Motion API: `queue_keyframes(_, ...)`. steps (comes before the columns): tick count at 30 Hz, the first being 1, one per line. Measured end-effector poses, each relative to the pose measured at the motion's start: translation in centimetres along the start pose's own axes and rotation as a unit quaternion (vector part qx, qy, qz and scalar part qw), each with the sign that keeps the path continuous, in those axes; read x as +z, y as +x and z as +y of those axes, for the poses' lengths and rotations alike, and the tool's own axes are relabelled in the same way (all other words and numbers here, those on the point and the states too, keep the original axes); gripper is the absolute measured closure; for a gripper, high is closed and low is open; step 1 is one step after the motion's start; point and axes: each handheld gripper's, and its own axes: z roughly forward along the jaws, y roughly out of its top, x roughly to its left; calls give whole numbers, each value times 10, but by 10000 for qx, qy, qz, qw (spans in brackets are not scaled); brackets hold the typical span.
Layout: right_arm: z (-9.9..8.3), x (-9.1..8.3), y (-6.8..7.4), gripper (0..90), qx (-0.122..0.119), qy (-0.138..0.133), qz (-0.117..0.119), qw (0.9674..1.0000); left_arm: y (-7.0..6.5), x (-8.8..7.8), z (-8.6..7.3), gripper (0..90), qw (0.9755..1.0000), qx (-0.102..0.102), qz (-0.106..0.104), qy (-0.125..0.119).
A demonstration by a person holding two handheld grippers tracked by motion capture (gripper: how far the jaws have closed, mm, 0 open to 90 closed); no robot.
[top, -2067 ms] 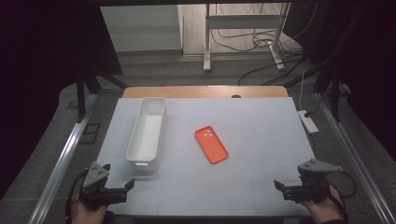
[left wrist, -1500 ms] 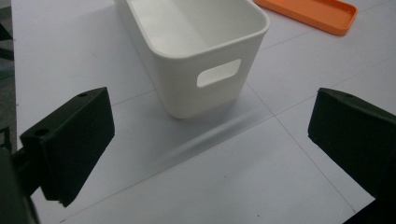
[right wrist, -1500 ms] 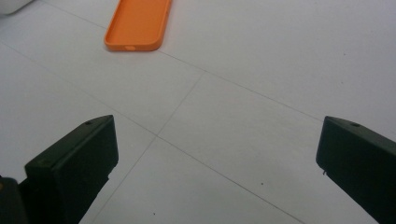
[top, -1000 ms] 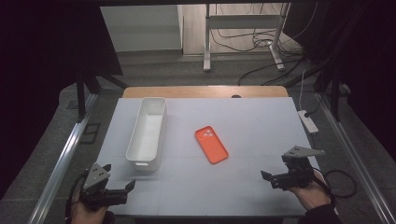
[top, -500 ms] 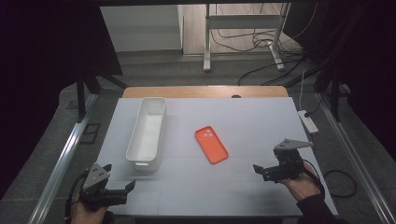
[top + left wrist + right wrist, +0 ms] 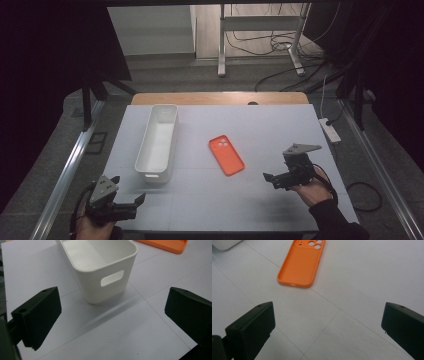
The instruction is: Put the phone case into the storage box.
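Note:
An orange phone case (image 6: 226,155) lies inside-up in the middle of the white table (image 6: 260,125); its camera holes face the far side. My right gripper (image 6: 272,180) hovers just right of and nearer than the case, open and holding nothing. In the right gripper view the case (image 6: 300,265) lies ahead of the spread jaws of my right gripper (image 6: 328,330). A long white bin (image 6: 157,142) stands left of the case, with nothing inside. My left gripper (image 6: 129,189) is open near the front left corner. In its view, my left gripper (image 6: 112,317) faces the bin's handle end (image 6: 100,270).
A wooden strip (image 6: 220,98) runs along the table's far edge. A white power strip (image 6: 330,130) hangs off the right side, with cables on the floor behind. Metal rails (image 6: 70,165) flank the table. A corner of the orange case (image 6: 167,243) peeks in behind the bin.
My right gripper has moved forward and left from the front right corner toward the phone case. The left gripper has barely shifted. The case and the bin have stayed put.

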Motion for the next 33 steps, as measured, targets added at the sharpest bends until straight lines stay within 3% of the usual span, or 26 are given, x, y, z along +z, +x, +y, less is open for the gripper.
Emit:
queue_keyframes(9, 10, 15, 0, 0, 61, 135, 40, 9999, 0, 0, 0, 16, 10000, 4, -5, -2)
queue_keyframes(24, 25, 33, 1, 0, -79, 262, 79, 9996, -1, 0, 0, 16, 10000, 39, 8, 8)
queue_keyframes(33, 34, 43, 1, 0, 11, 256, 147, 9996, 0, 0, 0, 16, 10000, 24, 3, 17)
